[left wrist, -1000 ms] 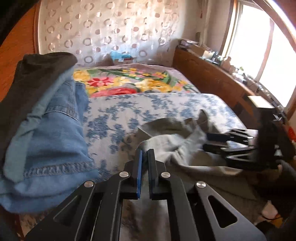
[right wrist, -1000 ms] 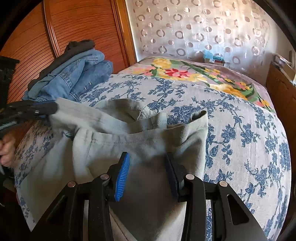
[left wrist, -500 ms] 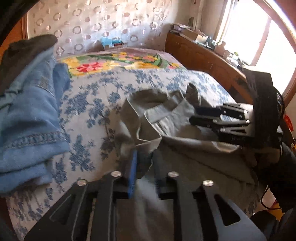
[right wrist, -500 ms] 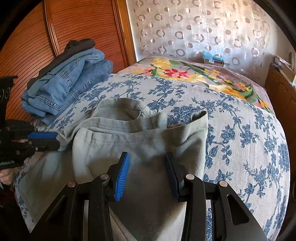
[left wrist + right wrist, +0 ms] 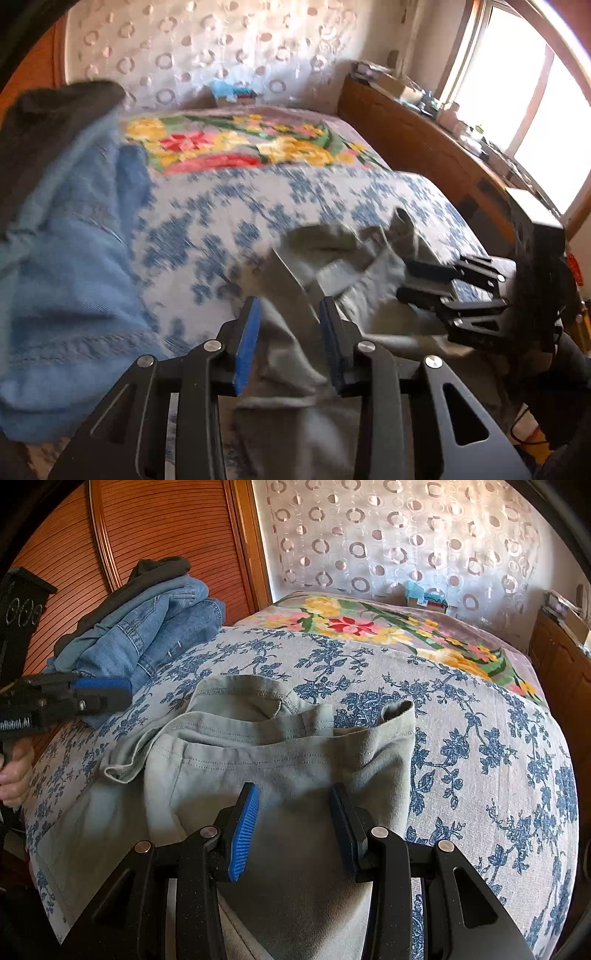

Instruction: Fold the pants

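Grey-green pants (image 5: 280,760) lie on the blue-flowered bedspread (image 5: 480,757), waistband toward the far side and one edge flopped over at the left. My right gripper (image 5: 294,794) rests low over the pants, jaws apart, with flat cloth running under them and no pad pressing on it. My left gripper (image 5: 289,306) hovers above the pants' (image 5: 343,258) left edge; its jaws are opening and the cloth lies loose below them. In the right wrist view the left gripper (image 5: 110,694) sits off the pants' left side, clear of the cloth. The left wrist view is blurred.
Folded jeans (image 5: 147,635) with a dark garment on top are stacked at the bed's left, against a wooden slatted door (image 5: 166,524). A flowered blanket (image 5: 369,627) covers the far end. A cluttered wooden ledge (image 5: 424,147) runs under the window. A hand (image 5: 14,775) holds the left gripper.
My left gripper went from shut on the pants' edge to open; the cloth dropped onto the bed and the gripper drew off to the left. The right gripper kept still.
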Tool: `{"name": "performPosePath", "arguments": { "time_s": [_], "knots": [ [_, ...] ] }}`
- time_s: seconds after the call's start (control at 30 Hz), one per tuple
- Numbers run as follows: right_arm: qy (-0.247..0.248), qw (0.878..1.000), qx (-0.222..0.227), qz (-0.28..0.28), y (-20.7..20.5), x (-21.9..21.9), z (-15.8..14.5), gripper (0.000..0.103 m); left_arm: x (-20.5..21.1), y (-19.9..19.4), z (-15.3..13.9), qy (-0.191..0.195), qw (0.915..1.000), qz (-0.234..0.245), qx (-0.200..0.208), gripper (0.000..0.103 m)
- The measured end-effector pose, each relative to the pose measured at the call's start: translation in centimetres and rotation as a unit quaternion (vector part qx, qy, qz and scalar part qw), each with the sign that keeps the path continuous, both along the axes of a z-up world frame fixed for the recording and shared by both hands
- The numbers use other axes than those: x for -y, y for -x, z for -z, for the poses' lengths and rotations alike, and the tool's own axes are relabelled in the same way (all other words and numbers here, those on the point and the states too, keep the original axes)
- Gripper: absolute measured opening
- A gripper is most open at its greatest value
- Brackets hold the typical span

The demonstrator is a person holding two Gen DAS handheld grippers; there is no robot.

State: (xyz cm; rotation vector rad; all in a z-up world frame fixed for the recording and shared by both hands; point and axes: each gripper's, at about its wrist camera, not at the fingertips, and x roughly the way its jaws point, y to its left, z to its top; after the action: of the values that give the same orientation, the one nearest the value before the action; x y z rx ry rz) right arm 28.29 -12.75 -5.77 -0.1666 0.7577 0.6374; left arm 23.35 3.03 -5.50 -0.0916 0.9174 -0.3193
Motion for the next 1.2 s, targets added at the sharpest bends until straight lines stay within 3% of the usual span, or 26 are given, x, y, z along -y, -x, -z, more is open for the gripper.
{"name": "performPosePath", "arguments": {
  "time_s": [0.17, 0.3, 0.33, 0.43, 0.5, 0.73, 0.83, 1.1, 1.2],
  "knots": [
    [-0.001, 1.0, 0.0, 0.001, 0.0, 0.1, 0.0, 0.042, 1.4, 1.1, 1.0, 0.008, 0.9997, 0.016, -0.014, 0.034],
    [-0.001, 1.0, 0.0, 0.001, -0.1, 0.1, 0.0, 0.042, 2.2, 1.1, 2.1, -0.01, 0.9995, 0.016, -0.025, 0.034],
    [-0.001, 1.0, 0.0, 0.001, -0.1, 0.1, 0.1, 0.042, 2.4, 1.0, 2.5, -0.015, 0.9993, 0.018, -0.028, 0.031],
    [-0.001, 1.0, 0.0, 0.001, 0.0, 0.1, 0.1, 0.042, 2.6, 1.1, 3.0, -0.026, 0.9989, 0.026, -0.028, 0.009],
    [-0.001, 1.0, 0.0, 0.001, -0.1, 0.1, 0.1, 0.042, 2.3, 1.4, 2.6, -0.028, 0.9991, 0.027, -0.018, 0.005],
    [0.0, 1.0, 0.001, 0.001, 0.0, 0.1, 0.1, 0.042, -1.9, 1.1, -1.0, -0.034, 0.9987, -0.015, 0.033, 0.004],
    [0.002, 1.0, 0.002, 0.002, 0.0, 0.0, 0.1, 0.042, -3.3, -0.1, -1.9, -0.075, 0.9951, -0.041, 0.049, 0.004],
    [0.003, 1.0, 0.004, 0.011, 0.1, 0.2, 0.0, 0.042, -5.5, -0.8, -2.0, -0.091, 0.9927, -0.066, 0.044, 0.005],
    [-0.005, 1.0, 0.006, 0.021, 0.5, 1.1, -0.5, 0.042, -5.2, -0.3, -2.2, -0.081, 0.9942, -0.055, 0.044, 0.022]
  ]
}}
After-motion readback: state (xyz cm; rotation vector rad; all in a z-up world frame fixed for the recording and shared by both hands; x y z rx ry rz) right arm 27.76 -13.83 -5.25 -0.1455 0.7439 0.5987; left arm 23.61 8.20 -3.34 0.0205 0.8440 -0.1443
